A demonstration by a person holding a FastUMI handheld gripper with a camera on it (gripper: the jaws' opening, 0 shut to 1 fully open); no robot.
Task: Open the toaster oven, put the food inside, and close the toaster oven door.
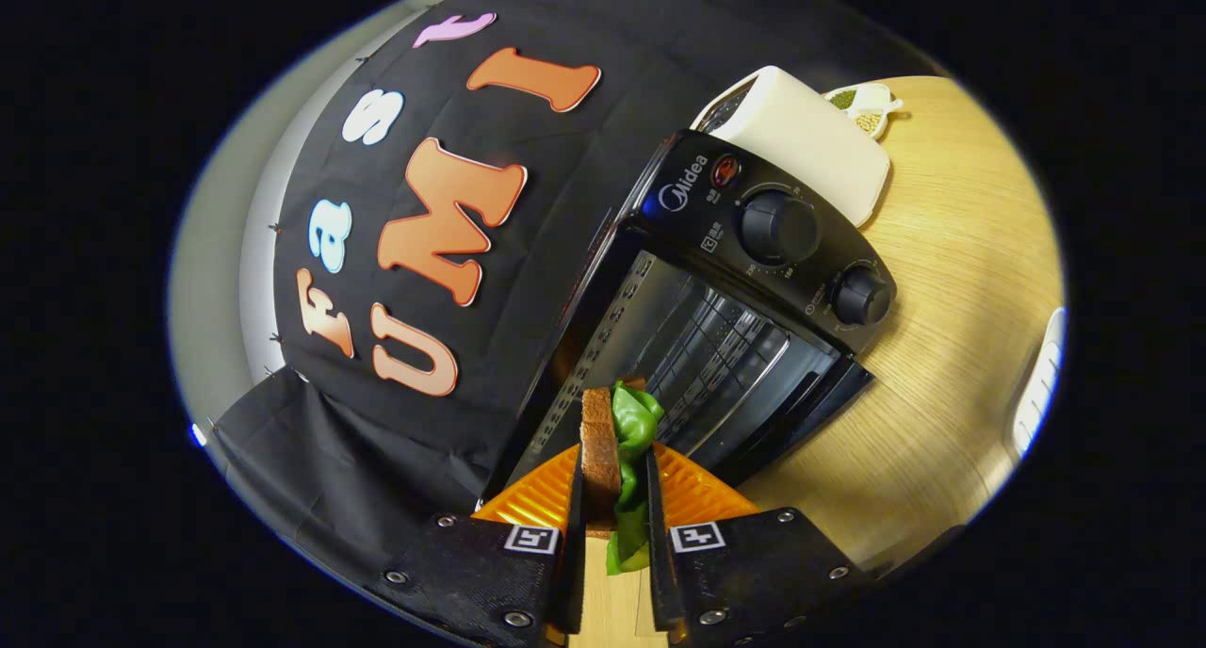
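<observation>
Between your tongs (614, 497), fingers clamped on sandwich (617, 450), just short of open oven (716, 318). Lettuce hangs loose; tilt or clip oven frame and filling drops onto worktop (952, 365).

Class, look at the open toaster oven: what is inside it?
A wire rack spans the toaster oven cavity. The sandwich, clamped in the gripper, is ahead of the opening and covers part of the interior.
</observation>
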